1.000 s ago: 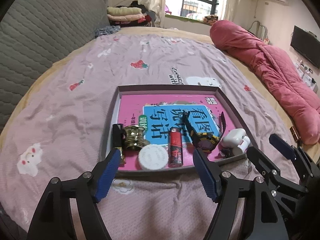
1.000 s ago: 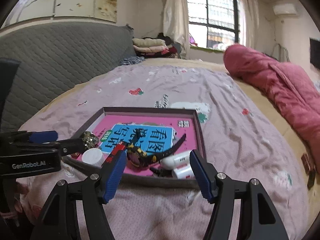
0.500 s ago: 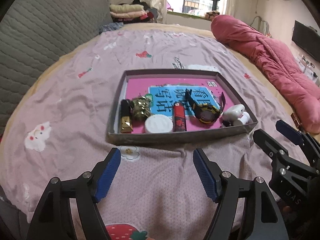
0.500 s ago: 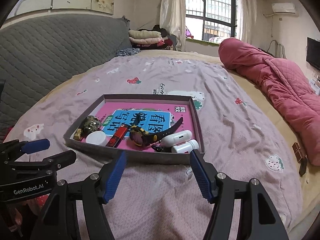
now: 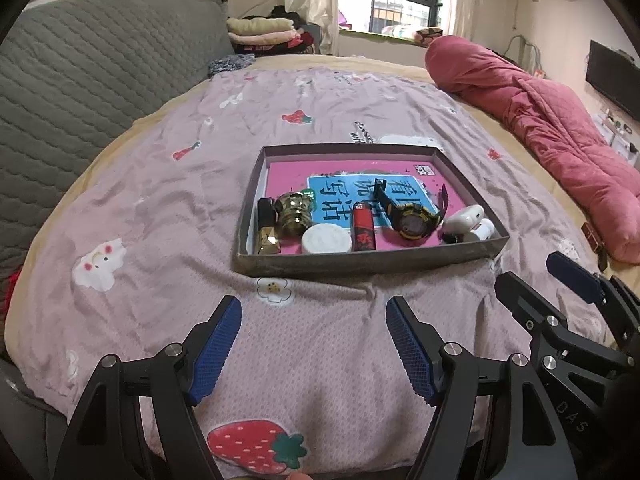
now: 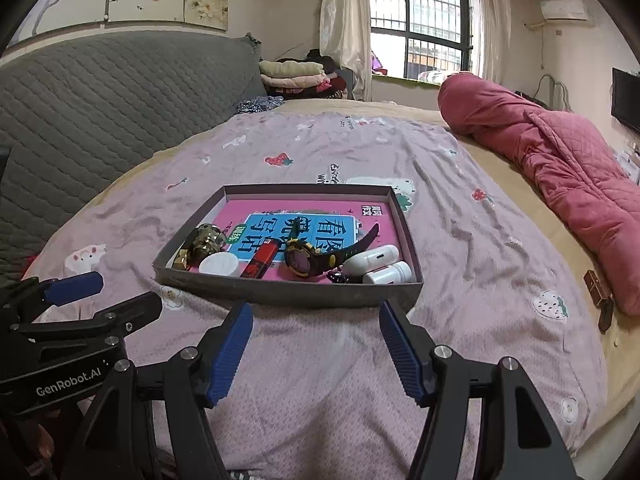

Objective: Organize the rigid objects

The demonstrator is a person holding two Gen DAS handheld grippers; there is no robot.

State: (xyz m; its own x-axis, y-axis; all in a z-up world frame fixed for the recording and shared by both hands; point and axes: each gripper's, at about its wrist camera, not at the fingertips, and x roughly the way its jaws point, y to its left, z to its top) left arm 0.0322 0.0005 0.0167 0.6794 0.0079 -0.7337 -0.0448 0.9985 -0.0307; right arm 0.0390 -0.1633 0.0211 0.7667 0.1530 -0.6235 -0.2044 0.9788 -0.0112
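1. The shallow grey box [image 5: 360, 266] sits on the bed, on the lilac printed sheet [image 5: 168, 216]. Lined along its near wall, from the left, are a black and gold lipstick [image 5: 266, 226], a brass-coloured ornament [image 5: 295, 214], a white round lid [image 5: 326, 239], a red lighter [image 5: 363, 227], a black and yellow watch [image 5: 412, 220], and a white earbud case [image 5: 464, 218] with a small white bottle [image 5: 482, 230]. They lie on a pink and blue booklet [image 5: 348, 182] that lines the box.

2. What has changed: a second ago both tools were right up against the near wall, almost among the items. Now they have drawn well back and risen, and the whole box shows with a strip of bare sheet before it.

3. The left tool [image 5: 314, 350] hangs over the sheet with its blue pads apart and nothing between them. The right tool [image 6: 316, 350] is the same, spread wide and empty, a little nearer the box.

4. Nothing in the box looks shifted over that second; the row reads the same in both views.

5. To my eye that retreat means the sorting is finished or close to it: everything rigid is gathered in a row and both tools are free.

6. One doubt: a small brown object [image 6: 598, 290] lies on the bed at the right, near the pink quilt [image 6: 560, 168]. I cannot tell what it is, or whether it belongs in the box.
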